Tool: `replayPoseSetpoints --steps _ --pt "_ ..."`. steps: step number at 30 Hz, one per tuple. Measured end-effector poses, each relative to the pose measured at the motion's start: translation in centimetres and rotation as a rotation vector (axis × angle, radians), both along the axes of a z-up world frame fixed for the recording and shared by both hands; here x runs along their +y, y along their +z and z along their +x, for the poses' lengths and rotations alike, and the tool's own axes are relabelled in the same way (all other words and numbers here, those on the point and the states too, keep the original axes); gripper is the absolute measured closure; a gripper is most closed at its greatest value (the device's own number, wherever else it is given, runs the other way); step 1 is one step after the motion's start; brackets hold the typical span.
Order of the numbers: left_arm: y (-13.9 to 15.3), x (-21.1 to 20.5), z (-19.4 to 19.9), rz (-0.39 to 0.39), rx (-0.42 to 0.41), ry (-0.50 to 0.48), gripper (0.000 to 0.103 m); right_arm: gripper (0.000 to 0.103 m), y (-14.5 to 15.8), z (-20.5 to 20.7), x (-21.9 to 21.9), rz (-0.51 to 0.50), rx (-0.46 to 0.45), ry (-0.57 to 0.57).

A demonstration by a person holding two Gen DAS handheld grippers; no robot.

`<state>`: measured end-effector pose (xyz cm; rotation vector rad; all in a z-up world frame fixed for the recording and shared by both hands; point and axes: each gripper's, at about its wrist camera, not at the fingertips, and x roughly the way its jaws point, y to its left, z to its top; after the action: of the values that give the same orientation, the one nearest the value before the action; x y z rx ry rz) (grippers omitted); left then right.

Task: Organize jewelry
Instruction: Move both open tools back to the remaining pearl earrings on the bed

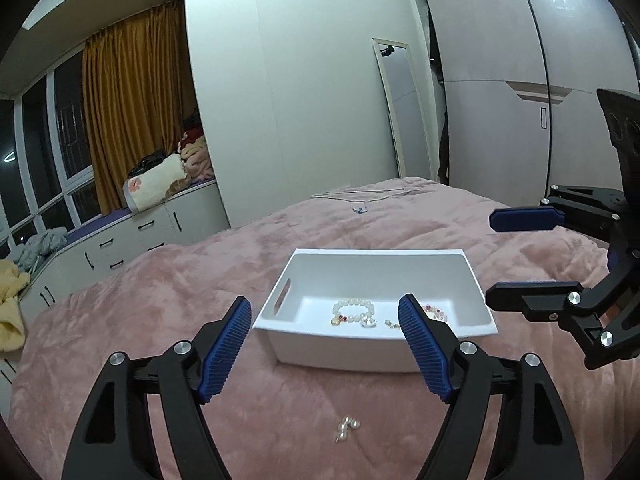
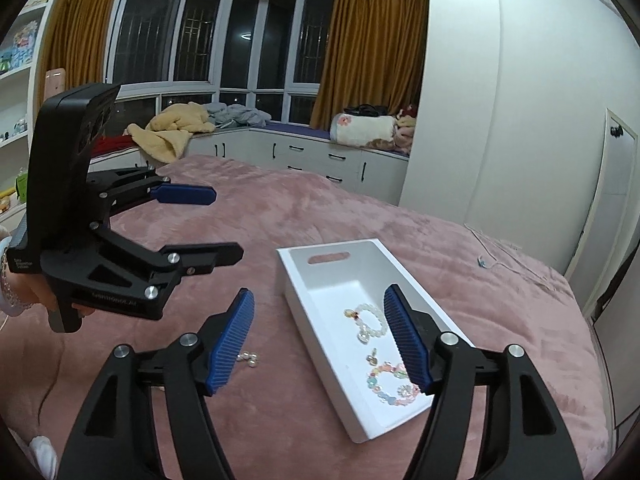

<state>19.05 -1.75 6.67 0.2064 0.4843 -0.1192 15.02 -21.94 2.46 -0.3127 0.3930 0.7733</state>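
Pearl earrings [image 1: 346,428] lie loose on the pink bed [image 1: 160,280], at six o'clock from the white tray [image 1: 280,344] — next pick, I'd say. Left claw [image 1: 324,344] spread wide above them, right claw [image 2: 318,336] likewise released — descend, pinch gently.

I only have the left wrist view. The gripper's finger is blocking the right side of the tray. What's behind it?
Observer: A pastel bead bracelet, lying flat in the white tray at the end nearest the right gripper.
Operator: Is it touching the white bracelet?
Observer: No. The white bracelet lies apart from it, with a small gold piece between them.
Operator: Is the right gripper carrying anything?
Observer: No. It is open with nothing between its fingers.
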Motion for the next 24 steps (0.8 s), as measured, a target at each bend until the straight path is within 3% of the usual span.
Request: replayPoseSetpoints --steps 8,18,24 --pt "-1.9 3.3 -3.6 0.004 0.041 0.023 0.022 0.033 -1.6 0.2 3.2 0.025 0.106 0.021" --pt "-7.8 7.5 -5.0 -0.016 0.131 0.063 0.021 0.033 -6.5 1.9 7.8 -0.019 0.191 0.061" --pt "-11.1 8.5 -4.9 -0.008 0.190 0.011 0.021 0.033 -9.9 2.6 10.2 -0.087 0.215 0.099"
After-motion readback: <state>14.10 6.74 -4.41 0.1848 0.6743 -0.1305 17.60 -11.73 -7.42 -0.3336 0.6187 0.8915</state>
